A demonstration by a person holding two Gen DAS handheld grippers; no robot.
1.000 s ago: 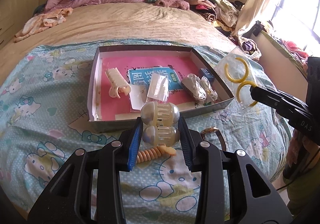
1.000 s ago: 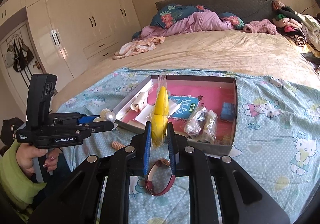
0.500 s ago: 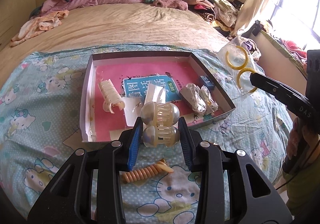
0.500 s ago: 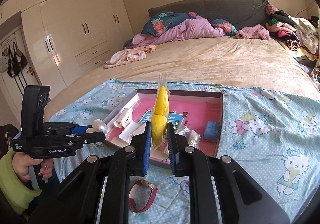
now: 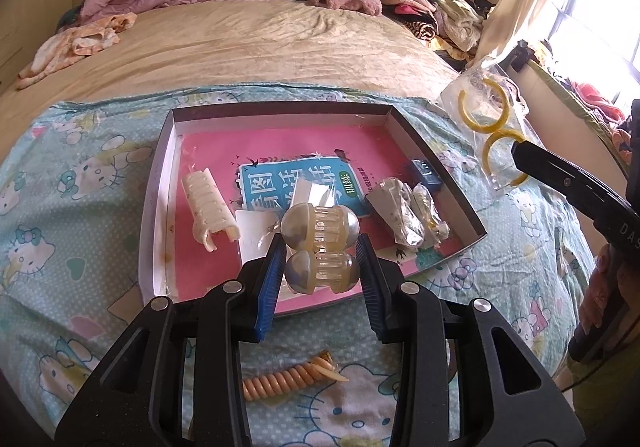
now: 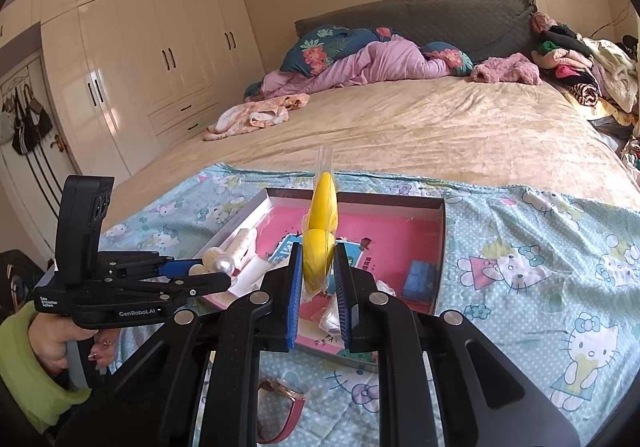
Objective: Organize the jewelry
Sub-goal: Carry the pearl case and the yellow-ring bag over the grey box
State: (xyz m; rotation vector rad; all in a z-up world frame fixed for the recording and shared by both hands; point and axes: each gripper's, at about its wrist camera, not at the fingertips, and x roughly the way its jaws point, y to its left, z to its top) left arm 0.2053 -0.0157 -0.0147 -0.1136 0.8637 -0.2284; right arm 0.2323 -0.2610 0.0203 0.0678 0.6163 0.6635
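Note:
My left gripper is shut on a cream hair claw clip with pearl ends, held above the near part of the open box. It also shows in the right wrist view. My right gripper is shut on a clear bag of yellow hoop earrings, held above the box's near right side; the bag shows in the left wrist view. The pink-lined box holds a cream claw clip, a blue card, small plastic bags and a blue case.
An orange spiral hair tie lies on the Hello Kitty sheet in front of the box. A pink-strapped watch lies near it. Bedding and clothes pile at the bed's far end. Wardrobes stand at left.
Both grippers have moved forward over the box with their loads. The box now sits closer under the left gripper, and the hair tie and watch have fallen behind.

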